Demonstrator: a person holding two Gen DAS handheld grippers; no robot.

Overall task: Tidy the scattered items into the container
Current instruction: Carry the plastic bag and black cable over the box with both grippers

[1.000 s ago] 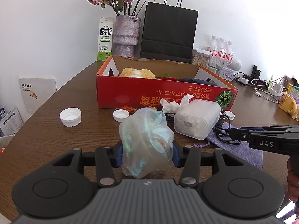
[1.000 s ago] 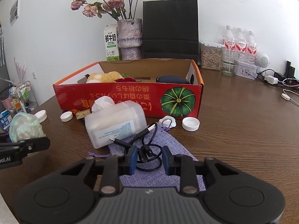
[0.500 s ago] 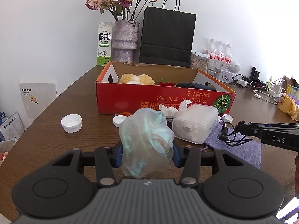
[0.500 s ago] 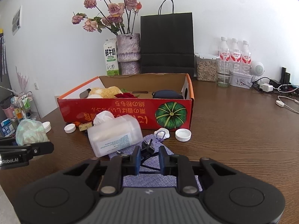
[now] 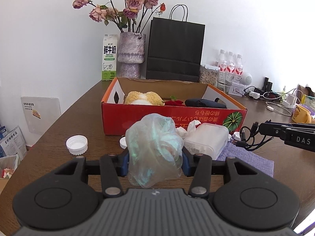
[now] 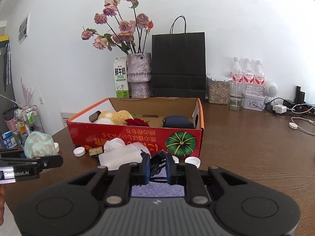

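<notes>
My left gripper [image 5: 155, 164] is shut on a crumpled iridescent plastic bag [image 5: 153, 143], held above the table in front of the red cardboard box [image 5: 173, 116]. The box holds a yellow plush toy [image 5: 144, 98], a red rose and a dark pouch [image 5: 204, 103]. My right gripper [image 6: 158, 167] has its jaws closing on a black cable [image 6: 157, 162]; in the left wrist view the cable [image 5: 248, 139] hangs from its tips, clear of the purple cloth [image 5: 250, 159]. A white wipes pack [image 5: 206, 139] lies between the two grippers. The bag [image 6: 39, 144] also shows at the left of the right wrist view.
White bottle caps [image 5: 76, 144] [image 6: 192, 161] lie on the wooden table near the box. Behind it stand a milk carton [image 5: 109, 57], a vase of dried roses [image 5: 131, 55] and a black paper bag [image 5: 175, 49]. Bottles, a jar and chargers crowd the back right.
The right gripper's jaws narrowed around the black cable and rose, lifting it off the purple cloth. The left gripper kept its hold on the bag and stayed about where it was.
</notes>
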